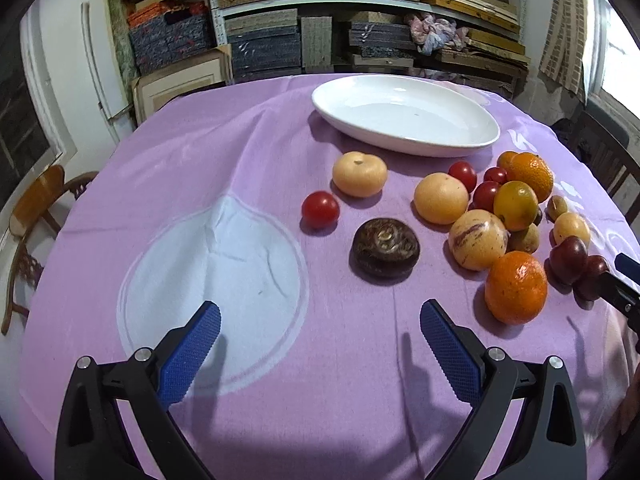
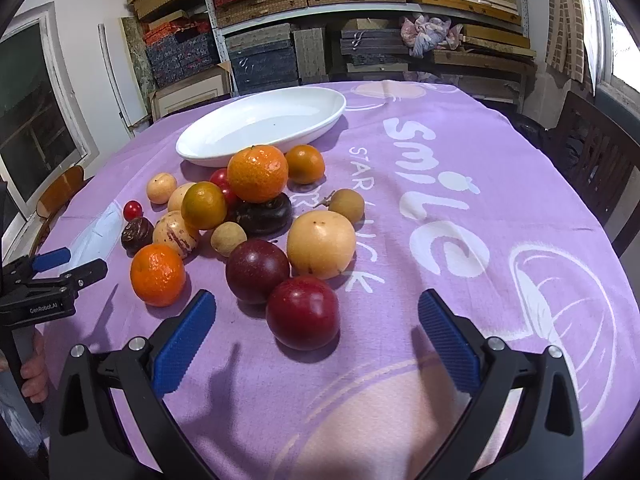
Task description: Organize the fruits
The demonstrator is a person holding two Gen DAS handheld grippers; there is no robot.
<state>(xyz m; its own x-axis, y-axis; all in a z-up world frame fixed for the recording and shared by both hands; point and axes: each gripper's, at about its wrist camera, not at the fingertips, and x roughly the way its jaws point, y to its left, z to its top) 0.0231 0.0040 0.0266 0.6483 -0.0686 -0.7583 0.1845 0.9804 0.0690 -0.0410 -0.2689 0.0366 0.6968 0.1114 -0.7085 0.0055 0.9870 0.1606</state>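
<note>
Both the left gripper [image 1: 320, 322] and right gripper [image 2: 316, 312] hung with jaws apart, gripping nothing. The fruits [image 2: 256, 216] lay clustered mid-desk on the purple cloth [image 2: 440, 208], beside the empty white dish [image 2: 320, 120] toward the far edge.

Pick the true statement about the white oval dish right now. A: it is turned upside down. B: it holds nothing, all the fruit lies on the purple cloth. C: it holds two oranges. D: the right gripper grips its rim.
B: the white oval dish shows a bare inside in both wrist views, while the fruit, such as the near orange, sits on the purple cloth.
</note>
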